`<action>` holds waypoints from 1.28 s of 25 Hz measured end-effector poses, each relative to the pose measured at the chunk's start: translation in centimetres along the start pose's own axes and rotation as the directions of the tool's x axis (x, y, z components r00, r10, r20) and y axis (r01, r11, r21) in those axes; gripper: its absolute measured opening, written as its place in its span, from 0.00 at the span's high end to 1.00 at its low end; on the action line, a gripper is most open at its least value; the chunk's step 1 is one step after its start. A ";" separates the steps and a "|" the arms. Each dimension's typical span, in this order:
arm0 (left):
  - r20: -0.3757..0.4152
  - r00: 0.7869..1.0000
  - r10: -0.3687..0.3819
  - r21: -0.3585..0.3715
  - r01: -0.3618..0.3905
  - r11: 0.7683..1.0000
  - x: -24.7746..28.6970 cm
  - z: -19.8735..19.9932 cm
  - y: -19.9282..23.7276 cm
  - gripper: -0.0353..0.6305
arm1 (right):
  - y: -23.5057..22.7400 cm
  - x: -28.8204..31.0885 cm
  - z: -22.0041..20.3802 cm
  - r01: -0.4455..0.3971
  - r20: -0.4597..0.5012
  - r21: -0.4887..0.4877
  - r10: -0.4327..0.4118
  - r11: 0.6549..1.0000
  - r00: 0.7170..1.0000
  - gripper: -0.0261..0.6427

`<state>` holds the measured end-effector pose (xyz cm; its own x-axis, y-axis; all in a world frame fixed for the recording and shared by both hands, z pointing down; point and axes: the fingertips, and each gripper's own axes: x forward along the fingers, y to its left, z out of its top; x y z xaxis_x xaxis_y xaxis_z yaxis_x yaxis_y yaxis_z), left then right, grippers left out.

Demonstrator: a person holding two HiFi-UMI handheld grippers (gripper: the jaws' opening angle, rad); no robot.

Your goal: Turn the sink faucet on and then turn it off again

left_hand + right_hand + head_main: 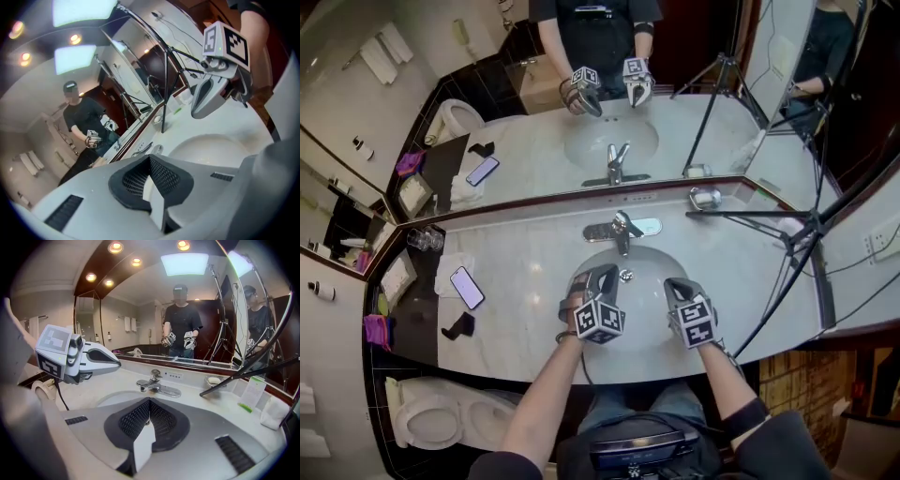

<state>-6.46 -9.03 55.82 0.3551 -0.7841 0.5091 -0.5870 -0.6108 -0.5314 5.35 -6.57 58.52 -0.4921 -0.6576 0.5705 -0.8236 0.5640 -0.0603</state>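
The chrome faucet (622, 228) stands at the back of the white sink basin (647, 258), its spout over the bowl; I see no stream of water. My left gripper (606, 276) hovers over the basin's near left part, short of the faucet, jaws shut on nothing. My right gripper (676, 286) hangs beside it over the near right part, also shut and empty. In the left gripper view the closed pads (150, 160) point toward the faucet (144, 149), with the right gripper (208, 96) beyond. The right gripper view shows its closed pads (149, 401), the faucet (152, 383) ahead and the left gripper (101, 359).
A phone (467, 287) lies on a white towel left of the sink, with glasses (425, 240) behind it and a black object (459, 326) near the counter edge. A soap dish (705, 198) and black tripod legs (769, 220) stand at the right. A mirror backs the counter.
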 end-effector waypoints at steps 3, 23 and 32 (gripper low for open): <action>0.018 1.000 0.011 -0.134 -0.009 0.991 -2.6 0.0 0.9 0.94 | 0.2 -0.6 0.8 0.006 0.013 -0.014 -0.006 1.000 1.000 0.93; 0.036 0.997 0.066 -0.656 -0.026 0.754 -14.6 -6.7 2.0 0.94 | 1.9 -3.4 1.2 0.006 0.020 -0.062 -0.005 0.998 1.000 0.93; 0.006 0.992 0.123 -0.734 -0.079 0.674 -15.8 -9.6 2.4 0.94 | 2.1 -3.5 1.1 0.002 0.012 -0.067 -0.001 0.998 1.000 0.93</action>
<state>-20.50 2.98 53.01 0.2847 -0.8540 0.4356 -0.9581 -0.2691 0.0987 5.02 -3.66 55.51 -0.4947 -0.6638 0.5609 -0.8035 0.5953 -0.0042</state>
